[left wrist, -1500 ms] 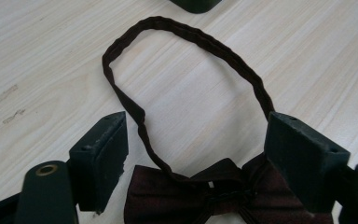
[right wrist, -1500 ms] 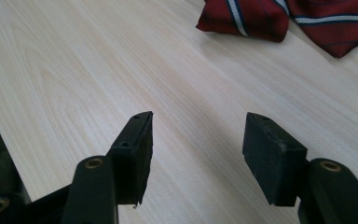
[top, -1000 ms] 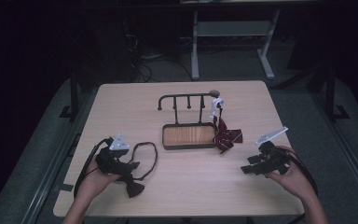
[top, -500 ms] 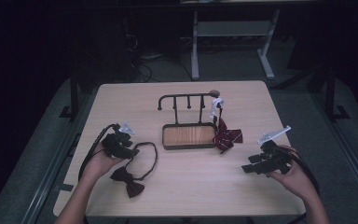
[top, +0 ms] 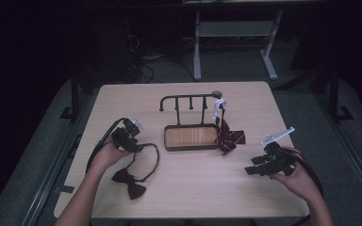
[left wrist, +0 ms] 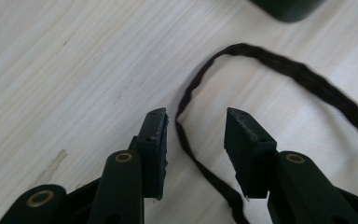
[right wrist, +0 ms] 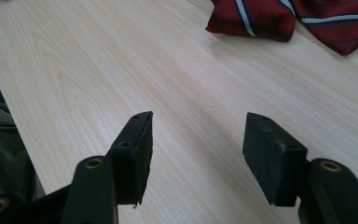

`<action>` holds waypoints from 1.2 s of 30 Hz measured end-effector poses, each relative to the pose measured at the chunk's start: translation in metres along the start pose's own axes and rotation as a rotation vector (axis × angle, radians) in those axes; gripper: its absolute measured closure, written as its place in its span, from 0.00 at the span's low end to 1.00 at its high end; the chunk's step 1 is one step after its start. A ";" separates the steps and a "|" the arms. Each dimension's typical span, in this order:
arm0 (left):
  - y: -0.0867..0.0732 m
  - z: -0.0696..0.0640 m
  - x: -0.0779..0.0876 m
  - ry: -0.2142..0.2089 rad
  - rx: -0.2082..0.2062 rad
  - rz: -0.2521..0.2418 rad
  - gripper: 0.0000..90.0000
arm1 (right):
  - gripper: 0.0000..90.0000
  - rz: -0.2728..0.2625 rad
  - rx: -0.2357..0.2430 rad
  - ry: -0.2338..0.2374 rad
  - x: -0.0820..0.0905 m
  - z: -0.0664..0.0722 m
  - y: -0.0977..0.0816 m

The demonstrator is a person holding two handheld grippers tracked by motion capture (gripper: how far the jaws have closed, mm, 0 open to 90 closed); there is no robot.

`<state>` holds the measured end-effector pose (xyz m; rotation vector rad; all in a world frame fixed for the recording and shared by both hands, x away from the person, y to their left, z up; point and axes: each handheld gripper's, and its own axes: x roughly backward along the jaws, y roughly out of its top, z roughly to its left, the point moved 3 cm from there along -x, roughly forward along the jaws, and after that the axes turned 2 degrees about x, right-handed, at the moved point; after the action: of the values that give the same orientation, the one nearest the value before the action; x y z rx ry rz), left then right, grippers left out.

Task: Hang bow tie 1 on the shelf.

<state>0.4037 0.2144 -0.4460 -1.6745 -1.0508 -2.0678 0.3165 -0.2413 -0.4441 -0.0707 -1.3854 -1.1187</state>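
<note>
One striped tie (top: 230,137) is hanging on the rack (top: 191,100); left tongs (left wrist: 196,140), closing, unclenched, are straddling the bow tie's strap (left wrist: 205,172); right tongs (right wrist: 200,149) are waiting released.

We have moved our left gripper (top: 139,147) away from the dark bow tie (top: 128,183), up along its strap (left wrist: 200,163) toward the loop's top. Its jaws have just been closing and now straddle the strap, pads not yet pressing it.

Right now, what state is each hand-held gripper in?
Left hand-held gripper: open, jaws just closing around the bow tie strap, not pressing it.
Right hand-held gripper: open, holding nothing.
</note>
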 end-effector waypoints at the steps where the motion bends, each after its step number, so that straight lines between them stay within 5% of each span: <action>1: 0.000 0.001 -0.002 -0.004 0.016 -0.003 0.67 | 0.47 0.000 0.000 -0.001 0.000 0.000 0.000; 9: -0.002 0.012 -0.013 -0.021 0.050 0.029 0.72 | 0.48 0.002 0.004 -0.001 0.000 0.000 0.000; 23: 0.001 0.010 -0.022 -0.042 0.024 0.072 0.92 | 0.48 -0.012 0.004 0.001 0.001 0.001 0.001; 27: 0.001 0.009 -0.021 -0.048 0.003 0.091 0.99 | 0.48 -0.010 0.000 -0.001 0.001 0.001 0.001; 36: 0.001 0.006 -0.003 -0.079 -0.007 0.049 1.00 | 0.48 -0.015 -0.021 -0.002 -0.002 -0.005 -0.003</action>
<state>0.4092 0.2169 -0.4484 -1.7807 -1.0168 -1.9912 0.3191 -0.2448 -0.4487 -0.0763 -1.3777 -1.1459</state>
